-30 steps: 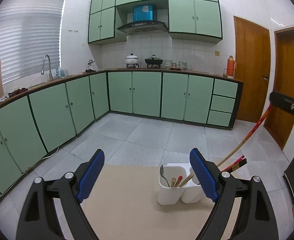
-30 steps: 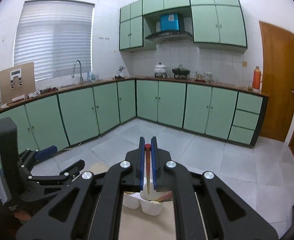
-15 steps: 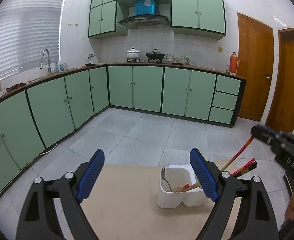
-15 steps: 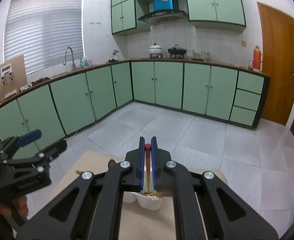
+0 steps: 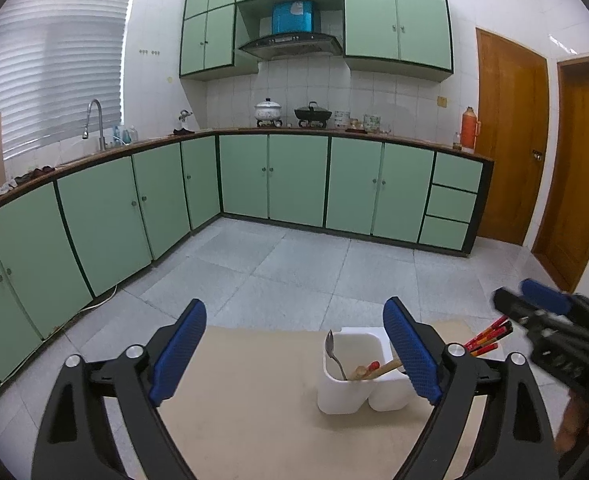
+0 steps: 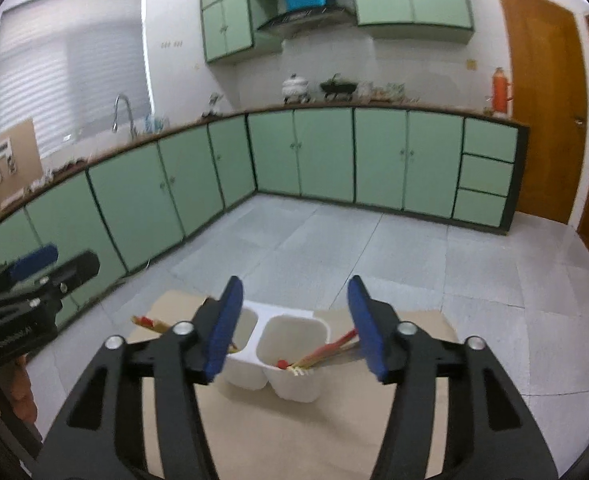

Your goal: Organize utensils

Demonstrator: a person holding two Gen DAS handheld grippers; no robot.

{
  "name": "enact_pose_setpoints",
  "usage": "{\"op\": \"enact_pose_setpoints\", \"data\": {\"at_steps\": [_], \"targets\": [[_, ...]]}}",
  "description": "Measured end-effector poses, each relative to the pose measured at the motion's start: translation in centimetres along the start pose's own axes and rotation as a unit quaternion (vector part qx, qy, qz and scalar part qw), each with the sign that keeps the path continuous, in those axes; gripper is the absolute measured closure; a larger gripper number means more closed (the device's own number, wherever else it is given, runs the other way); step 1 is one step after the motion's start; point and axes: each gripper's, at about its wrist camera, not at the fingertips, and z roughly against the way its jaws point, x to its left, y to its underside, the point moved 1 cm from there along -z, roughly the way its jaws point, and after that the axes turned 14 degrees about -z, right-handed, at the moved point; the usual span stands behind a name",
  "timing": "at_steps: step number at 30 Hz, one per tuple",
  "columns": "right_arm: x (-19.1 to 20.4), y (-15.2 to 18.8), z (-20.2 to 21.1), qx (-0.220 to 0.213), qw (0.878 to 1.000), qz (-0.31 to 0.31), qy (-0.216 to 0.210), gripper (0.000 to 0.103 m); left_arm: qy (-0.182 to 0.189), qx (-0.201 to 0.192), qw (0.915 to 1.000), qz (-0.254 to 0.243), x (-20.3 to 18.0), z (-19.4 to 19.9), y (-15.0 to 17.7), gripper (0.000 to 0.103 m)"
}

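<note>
A white two-cup utensil holder (image 5: 354, 376) stands on a beige table (image 5: 246, 400); it also shows in the right wrist view (image 6: 290, 356). One cup holds a metal spoon (image 5: 331, 350) and wooden utensil ends (image 5: 374, 368). The other cup holds red and tan chopsticks (image 6: 326, 350), whose tips show past my left finger (image 5: 488, 338). My left gripper (image 5: 294, 352) is open and empty, just left of the holder. My right gripper (image 6: 294, 332) is open and empty above the holder, and shows at the right of the left wrist view (image 5: 550, 320).
Green kitchen cabinets (image 5: 294, 180) run along the far wall and left side, beyond a grey tile floor (image 5: 278, 264). Wooden doors (image 5: 510, 140) stand at the right. More chopstick-like sticks (image 6: 150, 323) show at the table's left in the right wrist view.
My right gripper was shut on a red-tipped chopstick; it has opened and the chopstick now lies in the holder. The right gripper has dropped lower and tilted toward the holder.
</note>
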Motion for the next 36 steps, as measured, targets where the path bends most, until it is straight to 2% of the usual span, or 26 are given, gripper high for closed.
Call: {"op": "enact_pose_setpoints", "data": {"at_steps": [7, 14, 25, 36], "targets": [[-1.6, 0.5, 5.3, -0.042, 0.999, -0.014, 0.023, 0.019, -0.001, -0.020, 0.9998, 0.008, 0.2, 3.3, 0.9, 0.007], [-2.4, 2.7, 8.7, -0.043, 0.998, -0.012, 0.038, 0.007, 0.007, -0.028, 0.9994, 0.018, 0.4, 6.1, 1.8, 0.006], [-1.1, 4.6, 11.3, -0.026, 0.999, 0.001, 0.029, 0.005, 0.004, -0.027, 0.9996, 0.004, -0.5, 9.4, 3.8, 0.006], [-0.5, 4.9, 12.4, -0.027, 0.999, -0.001, 0.039, 0.005, 0.007, -0.029, 0.9996, -0.001, -1.2, 10.4, 3.8, 0.006]]}}
